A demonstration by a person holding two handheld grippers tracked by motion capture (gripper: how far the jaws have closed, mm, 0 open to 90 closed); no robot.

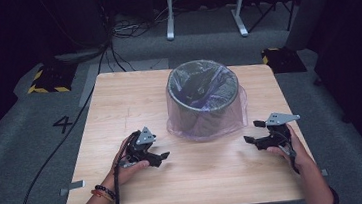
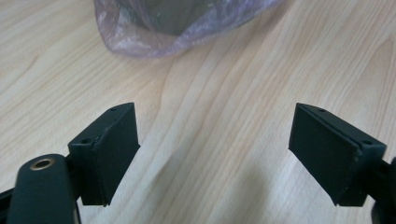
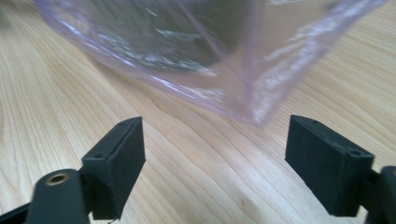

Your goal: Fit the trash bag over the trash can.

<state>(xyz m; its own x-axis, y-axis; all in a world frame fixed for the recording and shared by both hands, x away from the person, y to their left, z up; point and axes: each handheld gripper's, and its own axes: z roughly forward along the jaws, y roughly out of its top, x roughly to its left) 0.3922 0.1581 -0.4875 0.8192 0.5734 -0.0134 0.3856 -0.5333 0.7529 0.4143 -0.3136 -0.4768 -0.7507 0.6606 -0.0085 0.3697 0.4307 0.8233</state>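
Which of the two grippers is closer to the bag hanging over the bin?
By a small margin, the left gripper: in the high view its jaws sit just off the purple bag skirting the bin, while the right gripper stands slightly farther out.

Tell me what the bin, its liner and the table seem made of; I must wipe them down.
Bin: dark, matte, probably plastic; the veil of film hides detail.
Liner: thin, see-through purplish plastic film, glossy and wrinkled, draped to the tabletop.
Table: pale wood-grain top, smooth with low sheen, possibly laminate.
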